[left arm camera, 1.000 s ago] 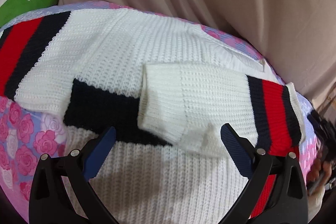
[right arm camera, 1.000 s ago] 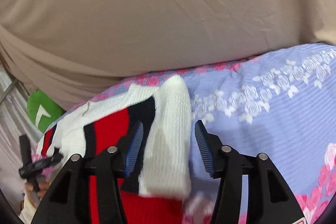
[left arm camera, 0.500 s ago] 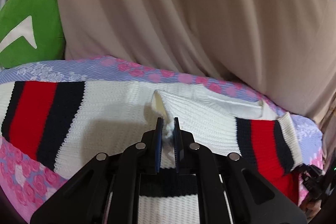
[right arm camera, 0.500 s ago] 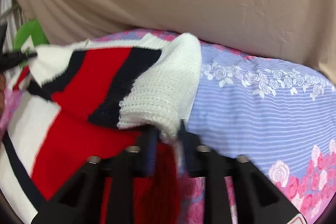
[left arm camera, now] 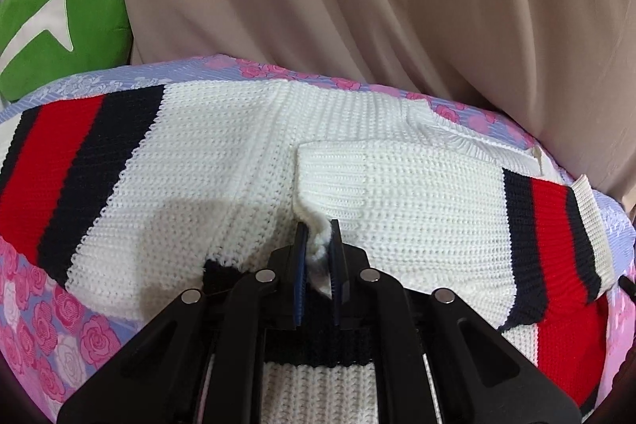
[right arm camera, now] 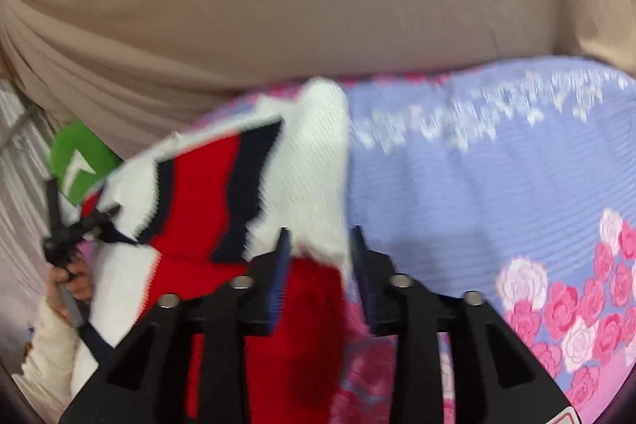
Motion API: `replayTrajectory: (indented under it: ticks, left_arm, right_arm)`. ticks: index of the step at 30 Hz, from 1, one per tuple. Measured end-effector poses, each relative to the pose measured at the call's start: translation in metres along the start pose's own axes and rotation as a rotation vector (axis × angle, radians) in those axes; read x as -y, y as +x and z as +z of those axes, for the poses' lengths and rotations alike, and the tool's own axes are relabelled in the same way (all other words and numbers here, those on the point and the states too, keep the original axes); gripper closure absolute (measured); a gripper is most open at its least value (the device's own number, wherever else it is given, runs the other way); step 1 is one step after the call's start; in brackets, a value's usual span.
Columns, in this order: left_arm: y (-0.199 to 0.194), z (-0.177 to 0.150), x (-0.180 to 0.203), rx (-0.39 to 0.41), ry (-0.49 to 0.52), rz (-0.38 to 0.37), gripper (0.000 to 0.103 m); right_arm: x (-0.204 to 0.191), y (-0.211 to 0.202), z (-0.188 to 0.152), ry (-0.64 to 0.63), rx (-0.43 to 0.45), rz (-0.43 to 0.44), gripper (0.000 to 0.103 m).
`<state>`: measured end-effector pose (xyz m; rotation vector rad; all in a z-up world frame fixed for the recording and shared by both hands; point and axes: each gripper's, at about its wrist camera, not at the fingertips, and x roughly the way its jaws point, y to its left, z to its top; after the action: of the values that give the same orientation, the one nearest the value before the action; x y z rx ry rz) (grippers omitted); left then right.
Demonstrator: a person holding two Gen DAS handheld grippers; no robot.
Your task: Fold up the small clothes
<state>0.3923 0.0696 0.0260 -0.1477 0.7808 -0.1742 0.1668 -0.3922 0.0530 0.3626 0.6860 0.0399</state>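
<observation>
A white knit sweater (left arm camera: 222,177) with red and navy stripes lies on a floral bedsheet (left arm camera: 47,320). Its right sleeve (left arm camera: 417,201) is folded across the body, cuff to the left. My left gripper (left arm camera: 317,245) is shut on the white cuff edge of that sleeve. In the right wrist view the sweater's striped sleeve fold (right arm camera: 222,193) is blurred, and my right gripper (right arm camera: 320,237) is open, its jaws apart around the white edge of the fold (right arm camera: 318,161) without pinching it. The left gripper also shows in the right wrist view (right arm camera: 71,229), far left.
A beige draped cloth (left arm camera: 397,6) rises behind the bed. A green cushion (left arm camera: 59,14) sits at the back left. Bare floral sheet (right arm camera: 497,185) stretches to the right of the sweater. The person's hand (right arm camera: 75,281) shows at the left of the right wrist view.
My left gripper closed on the sleeve cuff and still holds it. My right gripper had pinched the sleeve fold half a second ago and has now opened and drawn back.
</observation>
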Motion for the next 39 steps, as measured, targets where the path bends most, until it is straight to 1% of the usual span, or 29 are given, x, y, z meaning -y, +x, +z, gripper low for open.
replayTrajectory:
  ticks: [1, 2, 3, 5, 6, 7, 8, 9, 10, 11, 12, 13, 14, 15, 16, 18, 20, 23, 24, 26, 27, 28, 29, 30, 32, 33, 35, 36, 39]
  left_arm:
    - [-0.001, 0.000, -0.001, 0.000, -0.001, -0.001, 0.093]
    - [-0.001, -0.001, 0.000, 0.001, 0.002, 0.003, 0.092]
    - [-0.002, -0.002, 0.001, 0.002, 0.008, 0.007, 0.092]
    - [0.002, -0.001, 0.005, 0.004, 0.019, 0.014, 0.092]
    - [0.001, -0.002, 0.003, 0.004, 0.021, 0.013, 0.092]
    - [0.002, -0.001, 0.004, 0.004, 0.023, 0.011, 0.092]
    - [0.002, -0.001, 0.003, 0.004, 0.023, 0.008, 0.092]
    - [0.002, -0.001, 0.003, 0.003, 0.024, 0.004, 0.092]
    - [0.002, -0.001, 0.003, 0.002, 0.026, 0.003, 0.092]
    - [0.003, -0.001, 0.004, 0.001, 0.028, 0.004, 0.092]
    - [0.003, -0.001, 0.005, 0.001, 0.033, 0.008, 0.092]
    - [0.004, -0.001, 0.006, 0.001, 0.039, 0.013, 0.091]
    - [0.004, -0.001, 0.008, 0.000, 0.048, 0.018, 0.091]
    - [0.005, -0.001, 0.011, -0.001, 0.060, 0.022, 0.088]
    - [0.006, -0.001, 0.014, -0.002, 0.078, 0.027, 0.086]
    - [0.007, -0.002, 0.020, 0.000, 0.104, 0.050, 0.084]
    - [0.007, -0.003, 0.022, 0.004, 0.112, 0.060, 0.084]
    - [0.007, -0.002, 0.019, 0.003, 0.102, 0.052, 0.084]
    - [0.007, -0.002, 0.018, 0.003, 0.102, 0.051, 0.084]
    - [0.007, -0.002, 0.019, 0.003, 0.106, 0.055, 0.084]
    - [0.008, -0.002, 0.020, 0.004, 0.110, 0.059, 0.084]
    - [0.007, -0.003, 0.020, 0.005, 0.112, 0.060, 0.084]
    - [0.006, -0.003, 0.021, 0.005, 0.112, 0.060, 0.084]
    - [0.006, -0.004, 0.020, 0.006, 0.110, 0.059, 0.084]
    - [0.005, -0.004, 0.018, 0.006, 0.099, 0.049, 0.083]
    - [0.005, -0.004, 0.017, 0.006, 0.095, 0.045, 0.083]
    - [0.004, -0.004, 0.014, 0.006, 0.081, 0.034, 0.083]
    - [0.003, -0.004, 0.012, 0.005, 0.074, 0.030, 0.083]
    - [0.000, -0.007, 0.004, -0.004, 0.054, 0.021, 0.083]
  right_arm:
    - [-0.005, 0.000, 0.010, -0.003, 0.030, 0.017, 0.044]
    - [-0.012, 0.002, 0.016, -0.014, 0.041, 0.015, 0.042]
    - [-0.020, 0.012, 0.022, -0.031, 0.039, 0.005, 0.042]
    - [-0.031, 0.045, 0.038, -0.062, 0.005, -0.032, 0.040]
    - [-0.032, 0.068, 0.045, -0.064, -0.024, -0.062, 0.040]
    - [-0.032, 0.080, 0.045, -0.059, -0.044, -0.090, 0.040]
    - [-0.030, 0.096, 0.047, -0.044, -0.069, -0.111, 0.043]
    - [-0.030, 0.105, 0.047, -0.032, -0.084, -0.109, 0.053]
    - [-0.029, 0.110, 0.047, -0.031, -0.080, -0.117, 0.083]
    - [-0.027, 0.107, 0.049, -0.031, -0.053, -0.118, 0.090]
    - [-0.022, 0.099, 0.051, -0.013, -0.013, -0.089, 0.092]
    - [-0.014, 0.091, 0.051, 0.016, 0.024, -0.082, 0.093]
    - [-0.001, 0.089, 0.051, 0.049, 0.038, -0.100, 0.094]
    - [0.010, 0.095, 0.050, 0.072, 0.025, -0.130, 0.094]
    - [0.022, 0.107, 0.047, 0.093, -0.010, -0.161, 0.094]
    - [0.031, 0.108, 0.048, 0.128, -0.011, -0.109, 0.094]
    - [0.026, 0.095, 0.050, 0.125, 0.006, -0.093, 0.093]
    - [0.008, 0.060, 0.042, 0.067, 0.071, -0.071, 0.093]
    - [-0.001, 0.052, 0.037, 0.040, 0.069, -0.062, 0.093]
    - [-0.022, 0.047, 0.024, -0.044, 0.027, -0.050, 0.093]
    - [-0.032, 0.047, 0.018, -0.086, 0.010, -0.058, 0.094]
    - [-0.039, 0.054, 0.008, -0.140, -0.022, -0.101, 0.095]
    - [-0.041, 0.062, 0.000, -0.173, -0.057, -0.164, 0.099]
    - [-0.033, 0.075, -0.007, -0.174, -0.093, -0.225, 0.103]
    - [-0.018, 0.077, -0.012, -0.132, -0.057, -0.183, 0.103]
    - [-0.016, 0.076, -0.010, -0.120, -0.064, -0.174, 0.103]
    - [-0.018, 0.075, -0.010, -0.133, -0.053, -0.183, 0.103]
    - [-0.020, 0.074, -0.013, -0.149, -0.038, -0.197, 0.103]
    - [-0.029, 0.078, -0.014, -0.191, -0.031, -0.241, 0.103]
